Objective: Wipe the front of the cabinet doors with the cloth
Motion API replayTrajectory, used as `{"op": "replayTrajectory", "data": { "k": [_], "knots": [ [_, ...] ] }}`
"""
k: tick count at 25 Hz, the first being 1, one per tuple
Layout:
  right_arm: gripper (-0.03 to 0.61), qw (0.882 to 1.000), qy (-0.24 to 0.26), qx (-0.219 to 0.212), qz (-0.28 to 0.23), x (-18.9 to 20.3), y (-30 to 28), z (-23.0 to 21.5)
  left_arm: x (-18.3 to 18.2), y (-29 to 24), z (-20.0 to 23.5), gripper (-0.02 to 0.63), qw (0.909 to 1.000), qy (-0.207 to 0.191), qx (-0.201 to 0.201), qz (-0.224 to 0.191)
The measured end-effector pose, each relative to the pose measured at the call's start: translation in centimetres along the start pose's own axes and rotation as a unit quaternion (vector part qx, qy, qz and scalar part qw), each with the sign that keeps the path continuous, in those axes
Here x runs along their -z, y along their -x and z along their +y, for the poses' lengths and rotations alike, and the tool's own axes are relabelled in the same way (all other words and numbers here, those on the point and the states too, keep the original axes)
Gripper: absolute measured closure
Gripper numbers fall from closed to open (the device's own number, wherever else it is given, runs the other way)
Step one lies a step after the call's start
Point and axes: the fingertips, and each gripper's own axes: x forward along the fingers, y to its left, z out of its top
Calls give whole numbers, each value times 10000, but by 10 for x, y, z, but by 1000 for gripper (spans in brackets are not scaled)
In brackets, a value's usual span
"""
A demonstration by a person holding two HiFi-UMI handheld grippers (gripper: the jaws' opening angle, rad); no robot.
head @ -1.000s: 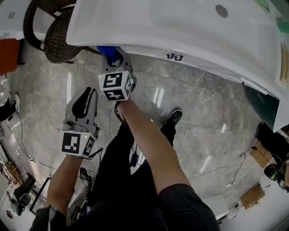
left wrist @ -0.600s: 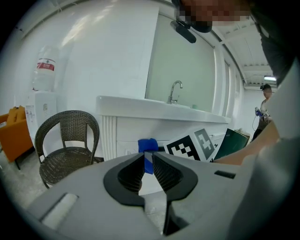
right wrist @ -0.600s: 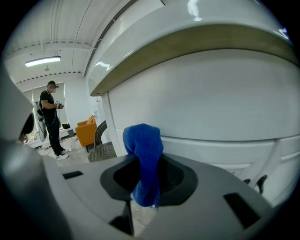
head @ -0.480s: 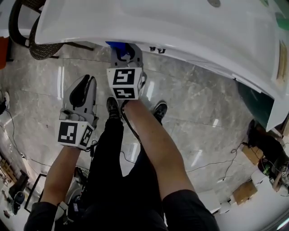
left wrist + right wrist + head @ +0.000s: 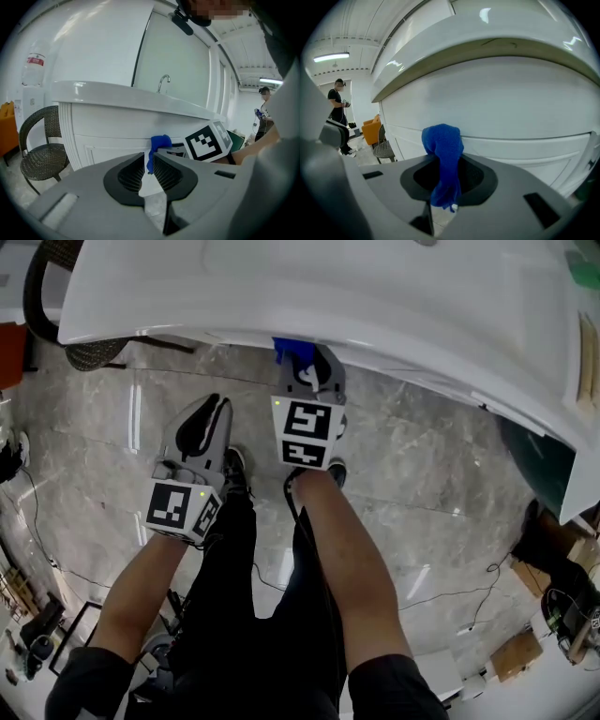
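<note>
chair (image 5: 40, 140): dark woven wicker, rounded back, thin metal legs; stands at the cabinet's left end.
bottle (image 5: 33, 65): clear plastic with a red label, print too small to read; only the left gripper view shows it.
left gripper (image 5: 148, 161): grey moulded shell, black ribbed pads; jaws drawn together to a thin slit, nothing between them; hangs clear of the cabinet.
cloth (image 5: 443, 140): blue, nubbly terry, bunched into a lump above the jaws with a tail hanging below; sits up at the door front just under the countertop overhang, contact can't be confirmed.
right gripper (image 5: 445, 176): clenched on the cloth; its cube has black-and-white square markers, no text.
cabinet (image 5: 501, 103): white, smooth, with raised panel moulding lines.
countertop (image 5: 328, 287): glossy white with a rounded edge; a chrome faucet (image 5: 162, 82) shows in the left gripper view.
floor (image 5: 422, 456): grey veined marble, polished; seen best from the head view.
background: only the right gripper view shows an orange armchair (image 5: 370, 132) and a person (image 5: 336, 110) in black.
</note>
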Motion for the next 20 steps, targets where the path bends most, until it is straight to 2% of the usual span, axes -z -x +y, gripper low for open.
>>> {"op": "replayTrajectory", "data": {
  "k": [3,8,14,20],
  "knots": [
    [499,9998,-56,176,-59,5,11,-11,14,-11,9,557,9998,180,-63,36],
    [499,9998,-77,165,-81,11,15,1,35,-20,48,557,9940,1040,-259,201],
    [499,9994,-109,-328,-99,28,-15,96,63,31,94,557,9905,1270,-476,226],
    [499,9970,-140,-764,-20,42,-74,200,103,87,139,557,9879,1223,-641,699]
  ]
}}
